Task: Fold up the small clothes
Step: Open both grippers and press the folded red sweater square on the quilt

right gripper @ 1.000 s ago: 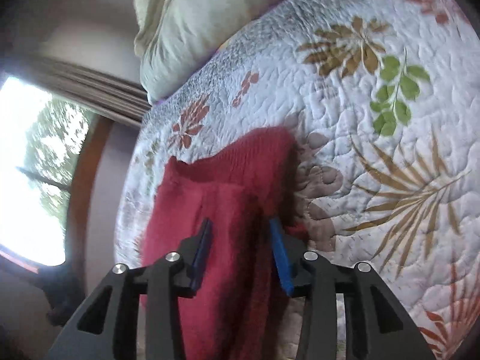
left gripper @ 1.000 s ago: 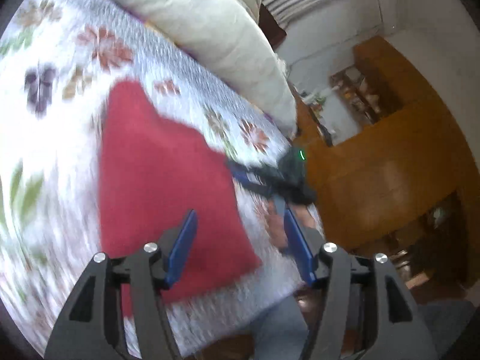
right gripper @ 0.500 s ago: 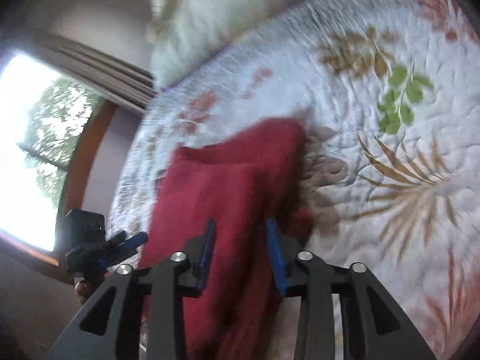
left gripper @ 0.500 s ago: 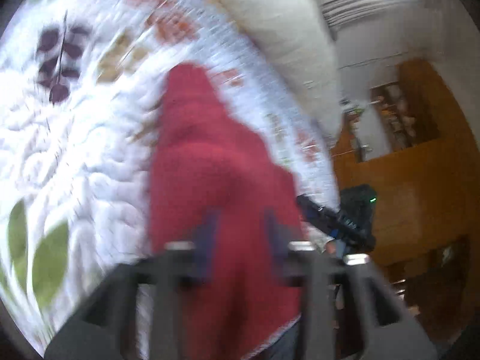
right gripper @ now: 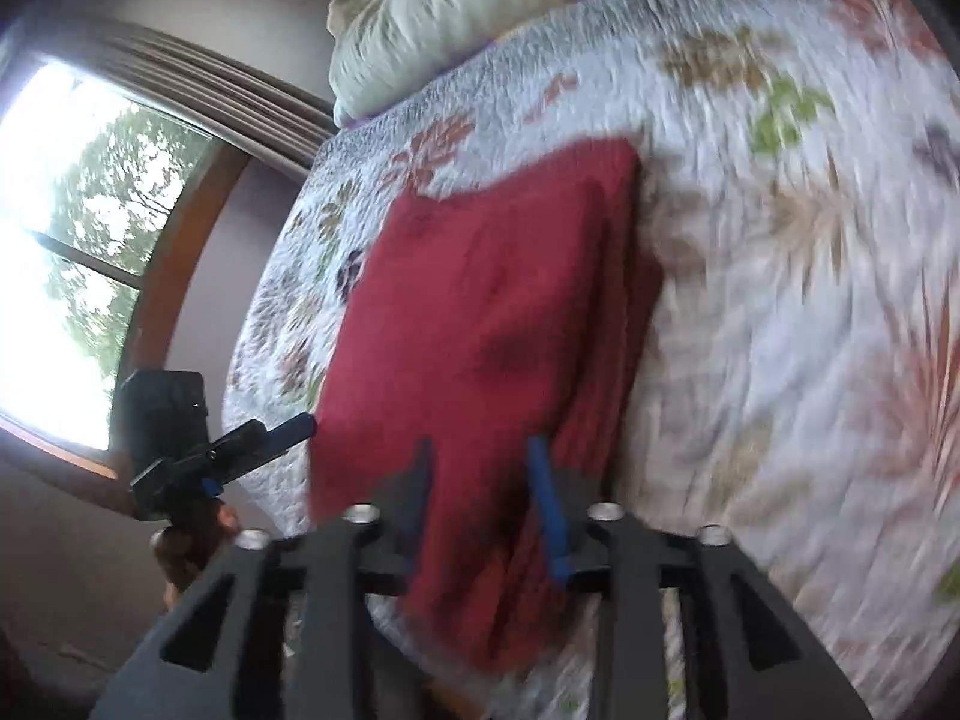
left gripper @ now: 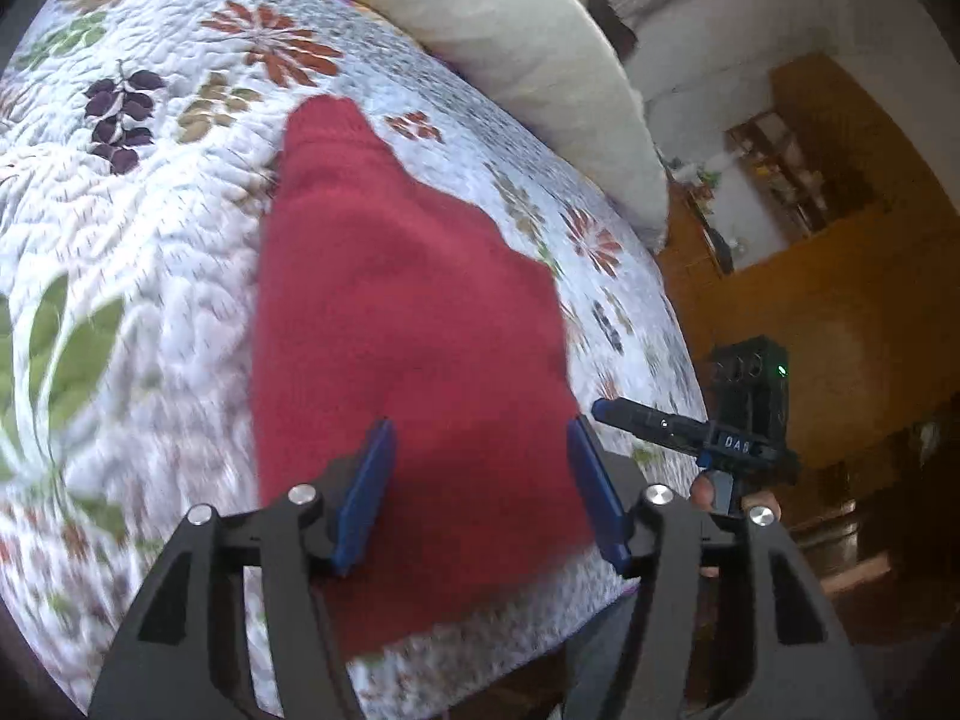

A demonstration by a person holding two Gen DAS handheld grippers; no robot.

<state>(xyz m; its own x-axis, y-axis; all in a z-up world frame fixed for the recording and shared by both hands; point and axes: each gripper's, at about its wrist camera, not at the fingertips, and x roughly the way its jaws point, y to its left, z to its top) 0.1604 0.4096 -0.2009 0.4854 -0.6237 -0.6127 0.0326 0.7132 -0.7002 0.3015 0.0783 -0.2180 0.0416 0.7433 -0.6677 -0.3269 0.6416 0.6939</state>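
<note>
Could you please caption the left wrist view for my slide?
Open left gripper above a red knitted garment on a floral quilt.

Red garment [left gripper: 396, 324], floral white quilt [left gripper: 150, 276], cream pillow [left gripper: 510, 30]

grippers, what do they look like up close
Both match: the left gripper and right gripper have black skeletal frames with cut-outs, silver round bolts and flat blue finger pads. The right one's body shows a green light and white lettering in the left view.
</note>
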